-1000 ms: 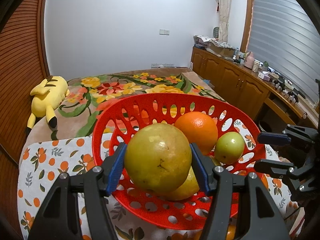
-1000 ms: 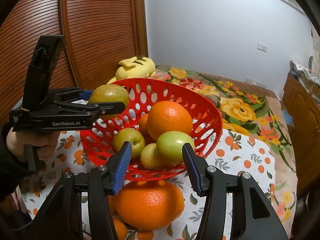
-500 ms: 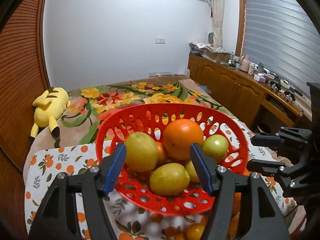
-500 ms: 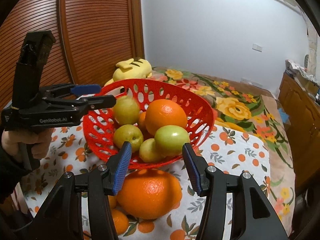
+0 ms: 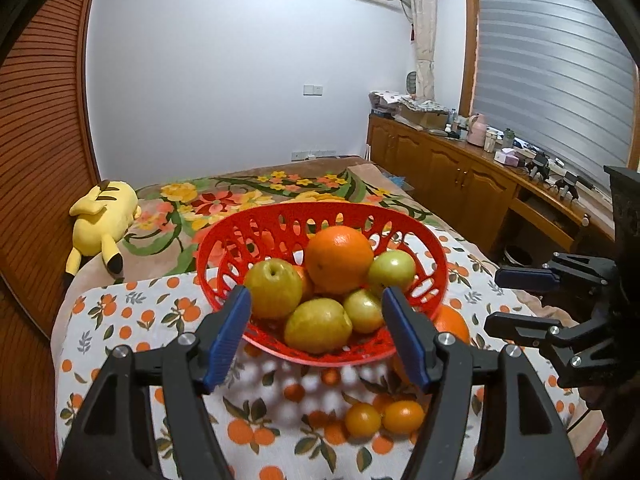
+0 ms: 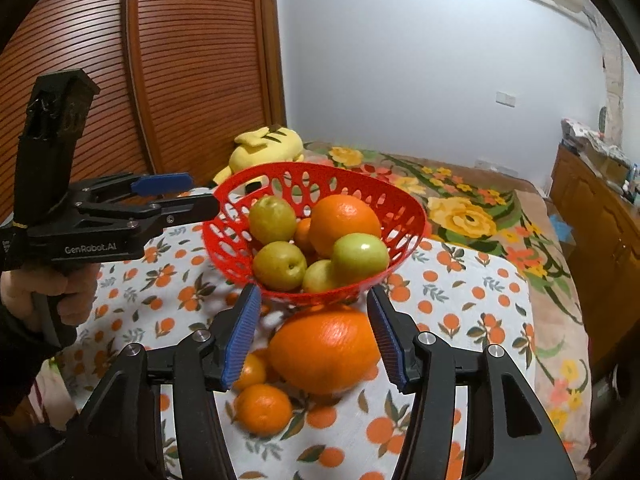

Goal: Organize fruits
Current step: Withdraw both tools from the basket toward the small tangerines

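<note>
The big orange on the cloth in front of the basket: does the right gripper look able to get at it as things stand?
Probably yes. The right gripper is open, its jaws just opening, with the big orange lying between them, untouched. Nothing sits in between; the red basket lies beyond it.

Basket [image 6: 408, 216] on tablecloth [image 6: 472, 300], holding pears [image 6: 279, 265] and one orange [image 6: 344, 218]. Before basket, on cloth: large orange [image 6: 324, 354], with small oranges [image 6: 263, 408] at its left. Behind basket, on bed: plush toy [image 6: 266, 148].
</note>
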A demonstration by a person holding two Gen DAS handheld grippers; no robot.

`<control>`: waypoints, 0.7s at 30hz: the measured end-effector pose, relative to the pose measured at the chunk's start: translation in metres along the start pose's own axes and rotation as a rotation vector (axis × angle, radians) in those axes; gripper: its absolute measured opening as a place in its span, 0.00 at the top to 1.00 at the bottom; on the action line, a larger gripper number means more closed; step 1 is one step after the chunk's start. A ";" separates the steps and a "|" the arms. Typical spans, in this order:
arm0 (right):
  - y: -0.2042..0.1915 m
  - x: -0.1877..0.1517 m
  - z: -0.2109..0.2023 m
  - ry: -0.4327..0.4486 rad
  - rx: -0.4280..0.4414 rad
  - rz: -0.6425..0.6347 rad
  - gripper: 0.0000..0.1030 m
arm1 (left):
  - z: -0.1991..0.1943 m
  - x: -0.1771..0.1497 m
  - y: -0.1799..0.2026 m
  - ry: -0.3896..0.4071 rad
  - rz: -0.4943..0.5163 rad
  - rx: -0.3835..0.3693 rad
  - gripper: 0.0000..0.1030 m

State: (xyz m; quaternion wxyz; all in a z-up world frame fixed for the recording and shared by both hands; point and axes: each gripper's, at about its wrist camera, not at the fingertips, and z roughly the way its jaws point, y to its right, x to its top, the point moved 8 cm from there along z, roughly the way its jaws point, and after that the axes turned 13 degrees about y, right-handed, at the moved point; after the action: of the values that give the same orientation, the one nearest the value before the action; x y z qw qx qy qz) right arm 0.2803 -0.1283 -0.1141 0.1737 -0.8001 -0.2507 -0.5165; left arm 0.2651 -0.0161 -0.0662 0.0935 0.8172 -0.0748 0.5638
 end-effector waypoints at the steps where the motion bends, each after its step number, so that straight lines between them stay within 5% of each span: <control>1: -0.003 -0.002 -0.003 0.000 -0.002 0.001 0.44 | -0.003 -0.001 0.001 0.001 0.000 0.002 0.34; 21: -0.019 -0.047 -0.028 -0.016 -0.016 0.087 0.44 | -0.045 -0.052 -0.001 -0.060 -0.015 0.031 0.29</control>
State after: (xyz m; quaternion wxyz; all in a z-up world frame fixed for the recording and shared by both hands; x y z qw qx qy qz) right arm 0.2329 -0.1383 -0.1456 0.1875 -0.8159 -0.2129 -0.5039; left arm 0.2065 -0.0034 -0.0989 0.0828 0.8357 -0.0626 0.5392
